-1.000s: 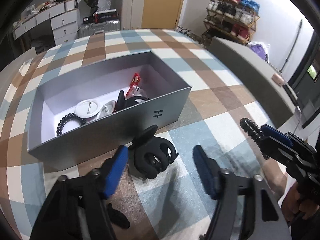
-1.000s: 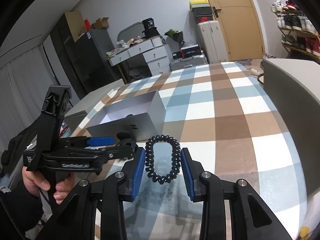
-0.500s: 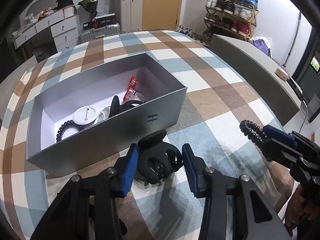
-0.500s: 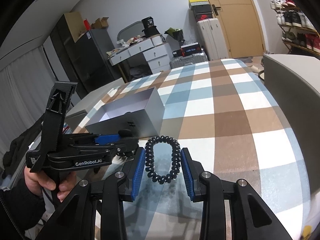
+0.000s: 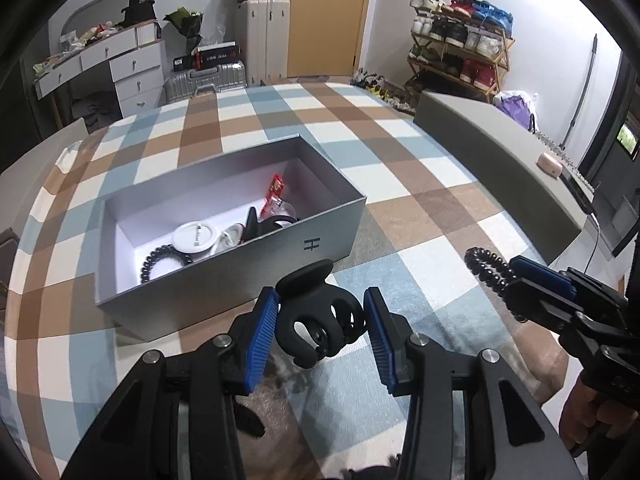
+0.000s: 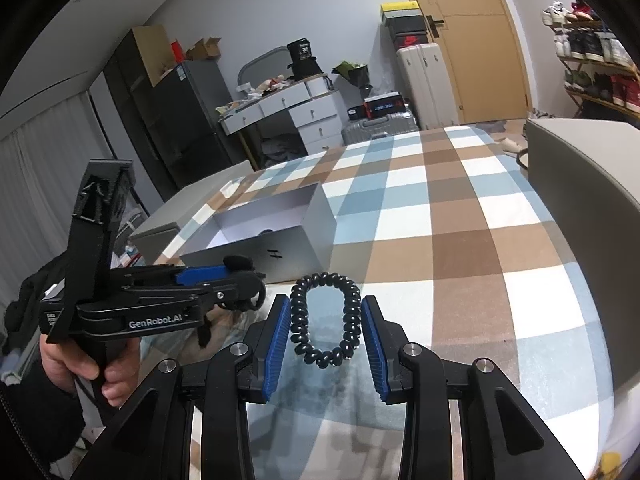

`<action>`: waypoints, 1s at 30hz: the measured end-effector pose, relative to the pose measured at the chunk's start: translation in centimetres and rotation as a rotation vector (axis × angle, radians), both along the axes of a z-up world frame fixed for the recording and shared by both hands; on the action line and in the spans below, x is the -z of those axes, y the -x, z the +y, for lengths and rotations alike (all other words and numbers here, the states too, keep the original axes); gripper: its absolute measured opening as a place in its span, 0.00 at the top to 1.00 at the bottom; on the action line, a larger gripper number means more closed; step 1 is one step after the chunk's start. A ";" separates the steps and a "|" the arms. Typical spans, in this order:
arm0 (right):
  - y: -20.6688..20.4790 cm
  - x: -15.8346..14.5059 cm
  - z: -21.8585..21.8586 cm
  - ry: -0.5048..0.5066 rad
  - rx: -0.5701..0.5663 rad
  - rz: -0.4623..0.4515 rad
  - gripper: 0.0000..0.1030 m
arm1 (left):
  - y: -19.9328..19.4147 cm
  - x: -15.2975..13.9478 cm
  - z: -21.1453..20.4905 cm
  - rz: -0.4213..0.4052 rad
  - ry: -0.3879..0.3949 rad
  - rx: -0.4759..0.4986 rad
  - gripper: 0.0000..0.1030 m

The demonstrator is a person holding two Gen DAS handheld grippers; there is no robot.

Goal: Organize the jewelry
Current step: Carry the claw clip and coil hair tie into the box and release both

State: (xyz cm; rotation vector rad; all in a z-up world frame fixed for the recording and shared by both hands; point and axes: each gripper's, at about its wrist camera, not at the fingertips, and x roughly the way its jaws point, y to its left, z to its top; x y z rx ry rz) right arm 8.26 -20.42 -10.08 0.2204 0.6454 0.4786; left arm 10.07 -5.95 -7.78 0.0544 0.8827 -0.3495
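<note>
A black claw hair clip (image 5: pixel 320 320) hangs just above the checked cloth, in front of the grey box's near wall, with my left gripper (image 5: pixel 320 330) shut on it. The open grey box (image 5: pixel 224 276) holds a white round piece (image 5: pixel 196 236), a black spiral band (image 5: pixel 162 258), a red-tagged item (image 5: pixel 275 191) and other dark pieces. My right gripper (image 6: pixel 324 332) is shut on a black spiral hair tie (image 6: pixel 325 318), held upright between its blue pads. In the left wrist view that hair tie (image 5: pixel 486 266) sits to the right of the box. The left gripper (image 6: pixel 240 280) shows in the right wrist view beside the box (image 6: pixel 288 248).
A checked blue, brown and white cloth (image 5: pixel 400 184) covers the surface. A long grey padded block (image 5: pixel 500 152) runs along the right side with a small pink case (image 5: pixel 550 164) on it. A person's hand (image 6: pixel 80 364) grips the left tool's handle. Drawers, suitcases and a shoe rack stand behind.
The left jaws closed on the claw clip and lifted it a little off the cloth, nearer the box wall. The right gripper kept still with the spiral tie.
</note>
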 end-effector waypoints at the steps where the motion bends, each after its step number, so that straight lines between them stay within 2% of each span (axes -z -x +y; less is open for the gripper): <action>1: 0.0 -0.1 0.2 0.000 -0.004 -0.004 0.66 | 0.2 -0.3 0.2 -0.008 0.004 -0.002 0.63; 11: -0.4 -2.2 2.5 -0.011 -0.066 -0.040 0.66 | 1.6 -2.8 2.9 -0.076 0.039 -0.052 0.63; 21: -3.5 -4.3 5.9 -0.040 -0.151 -0.070 0.66 | -0.1 -4.4 5.6 -0.148 0.058 -0.099 0.63; 30: -7.3 -4.9 7.9 -0.047 -0.179 -0.058 0.66 | -2.6 -3.9 7.2 -0.135 0.088 -0.119 0.63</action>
